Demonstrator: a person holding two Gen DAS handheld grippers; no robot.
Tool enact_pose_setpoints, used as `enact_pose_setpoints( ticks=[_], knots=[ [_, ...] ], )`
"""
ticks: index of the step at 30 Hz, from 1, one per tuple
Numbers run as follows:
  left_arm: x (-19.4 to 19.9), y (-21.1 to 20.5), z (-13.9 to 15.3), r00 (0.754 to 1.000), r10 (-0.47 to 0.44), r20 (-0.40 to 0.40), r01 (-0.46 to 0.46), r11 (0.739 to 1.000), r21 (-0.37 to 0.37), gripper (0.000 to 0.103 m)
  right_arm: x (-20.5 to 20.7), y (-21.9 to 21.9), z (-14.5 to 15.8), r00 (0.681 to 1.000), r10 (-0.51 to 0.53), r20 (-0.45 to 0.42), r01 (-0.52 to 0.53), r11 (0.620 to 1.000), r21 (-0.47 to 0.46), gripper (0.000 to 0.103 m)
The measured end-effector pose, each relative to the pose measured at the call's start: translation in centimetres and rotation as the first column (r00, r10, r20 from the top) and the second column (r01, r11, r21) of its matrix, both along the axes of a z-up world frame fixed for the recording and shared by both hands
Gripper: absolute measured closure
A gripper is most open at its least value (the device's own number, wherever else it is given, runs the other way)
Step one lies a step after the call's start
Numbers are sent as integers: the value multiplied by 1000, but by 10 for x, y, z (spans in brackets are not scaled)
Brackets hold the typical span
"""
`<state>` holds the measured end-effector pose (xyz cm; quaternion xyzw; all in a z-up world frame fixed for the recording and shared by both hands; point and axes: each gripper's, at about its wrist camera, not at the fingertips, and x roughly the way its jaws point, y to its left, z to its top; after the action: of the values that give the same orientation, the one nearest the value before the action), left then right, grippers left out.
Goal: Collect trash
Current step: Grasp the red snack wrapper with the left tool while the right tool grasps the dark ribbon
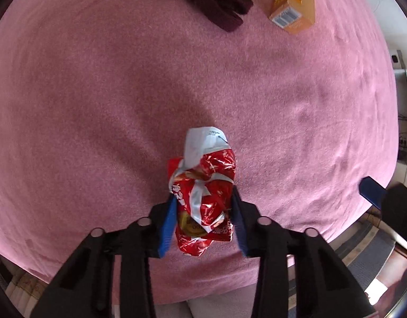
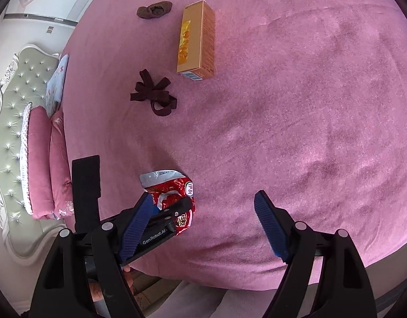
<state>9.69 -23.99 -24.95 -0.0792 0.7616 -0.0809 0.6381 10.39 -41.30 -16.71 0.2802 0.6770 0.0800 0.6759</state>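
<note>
My left gripper [image 1: 204, 212] is shut on a crumpled red and silver snack wrapper [image 1: 203, 193] and holds it just above the pink bedspread [image 1: 97, 92]. The wrapper [image 2: 174, 193] and the left gripper [image 2: 166, 217] also show at lower left in the right wrist view. My right gripper [image 2: 203, 212] is open and empty above the bed's near edge. An orange carton [image 1: 293, 2] lies on the bed at the far right; it also shows in the right wrist view [image 2: 198, 39].
A dark maroon ribbon bow [image 1: 200, 0] lies on the bed, also in the right wrist view [image 2: 153, 95]. A brown balled sock [image 2: 154, 10] lies farther off. Pink pillows [image 2: 44, 159] and a tufted headboard [image 2: 15, 106] stand at the left.
</note>
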Motion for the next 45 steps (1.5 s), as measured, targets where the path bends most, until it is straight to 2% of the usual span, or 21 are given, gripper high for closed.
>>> enact_pose_setpoints(
  ticks=[2,7,11,17,21,24,28,30,31,33,37,39,41,45],
  knots=[
    [3,10,7,999,40,13,-39,998,-47,73,7,4,-2,1000,11,-2,-11,1000,3,27],
    [17,48,31,986,157,56,-149,981,-128,74,34,25,-2,998,68,14,-68,997,19,27],
    [36,86,42,963,256,81,-243,959,-145,74,67,52,0,990,128,56,-132,989,65,27],
    [68,124,44,932,343,113,-326,933,-151,73,120,89,-11,970,230,84,-231,973,8,28],
    [103,141,41,920,374,120,-353,921,-168,73,145,112,-21,940,321,116,-310,945,-105,30],
    [113,143,33,914,391,111,-370,914,-168,73,155,126,-37,918,385,97,-365,914,-177,35],
    [123,143,22,911,403,87,-382,904,-191,73,156,142,-60,875,481,57,-445,844,-299,55],
    [125,140,17,913,399,82,-378,905,-195,73,153,144,-62,869,491,65,-440,825,-356,66],
    [125,139,15,915,395,79,-374,906,-197,73,151,143,-62,871,486,71,-432,827,-360,70],
    [122,138,15,917,391,75,-370,907,-202,73,149,134,-59,891,444,91,-401,865,-302,79],
    [112,139,17,924,376,65,-355,910,-216,73,140,114,-50,940,329,93,-314,938,-145,81],
    [107,133,18,929,364,64,-342,913,-222,73,130,110,-41,945,307,115,-298,950,-90,81],
    [97,132,23,932,358,58,-335,911,-240,73,121,105,-29,942,307,136,-298,951,-78,81],
    [78,132,39,940,335,66,-309,916,-257,73,93,94,-8,963,238,128,-234,971,-46,81]
  ],
)
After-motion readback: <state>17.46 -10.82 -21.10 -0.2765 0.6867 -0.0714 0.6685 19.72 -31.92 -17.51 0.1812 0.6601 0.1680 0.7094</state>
